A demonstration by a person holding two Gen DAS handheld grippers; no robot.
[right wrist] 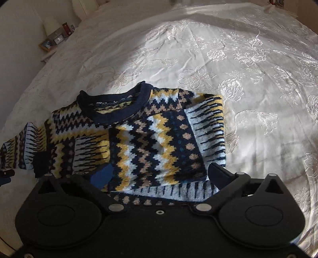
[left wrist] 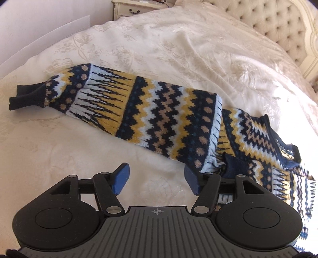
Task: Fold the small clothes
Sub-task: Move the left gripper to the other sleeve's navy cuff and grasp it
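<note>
A knitted sweater [left wrist: 159,117] in navy, yellow, white and tan zigzags lies flat on a cream bedspread [left wrist: 159,45]. In the left wrist view one sleeve stretches out to the left and ends in a dark cuff [left wrist: 25,97]. My left gripper [left wrist: 157,177] hovers open over bare bedspread, its right fingertip [left wrist: 191,179] just short of the sweater's lower edge. In the right wrist view the sweater [right wrist: 159,139] shows its navy collar [right wrist: 113,103], with the other sleeve folded across the body. My right gripper [right wrist: 159,175] stands wide open low over the sweater's hem.
A cream nightstand [left wrist: 135,10] and a tufted headboard [left wrist: 278,25] stand beyond the bed. A ledge with a small clock and frames [right wrist: 57,39] sits at the upper left. Embroidered bedspread [right wrist: 248,79] spreads to the right of the sweater.
</note>
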